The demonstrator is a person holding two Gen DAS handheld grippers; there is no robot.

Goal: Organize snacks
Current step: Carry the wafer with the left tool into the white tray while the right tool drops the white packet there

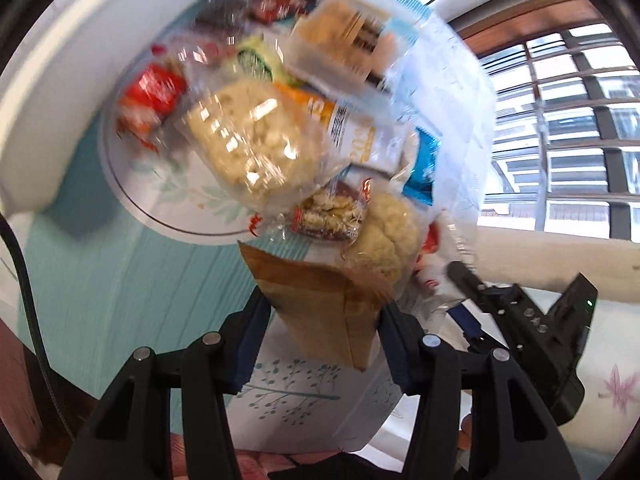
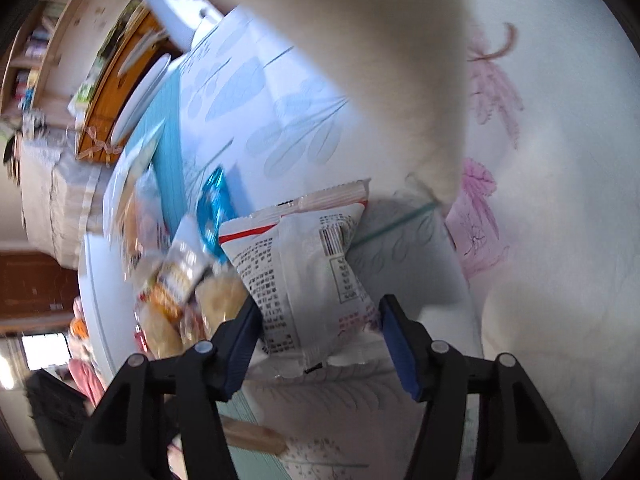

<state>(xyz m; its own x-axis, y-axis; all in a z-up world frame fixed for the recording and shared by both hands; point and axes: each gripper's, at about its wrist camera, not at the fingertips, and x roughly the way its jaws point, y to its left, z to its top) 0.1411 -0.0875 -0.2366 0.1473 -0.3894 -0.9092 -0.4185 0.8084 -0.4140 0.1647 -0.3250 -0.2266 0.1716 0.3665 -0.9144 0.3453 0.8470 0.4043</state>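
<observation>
Now the left gripper (image 1: 322,312) is clamped on a brown paper packet (image 1: 320,300), its 2 pads pressing both sides, just near a heap of wrapped snacks (image 1: 256,148) on a round plate (image 1: 132,184). Further right, the right gripper (image 2: 318,316) squeezes a white snack bag (image 2: 304,264) above the leaf-print cloth (image 2: 280,120)

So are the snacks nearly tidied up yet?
Partly. Many wrapped snacks are already heaped on the white plate. Right now the left tongs grip a brown packet, and the right tongs grip a white packet with red trim. Both packets still need putting down. The pictures are blurry, so I can't tell if more snacks are left elsewhere.
</observation>
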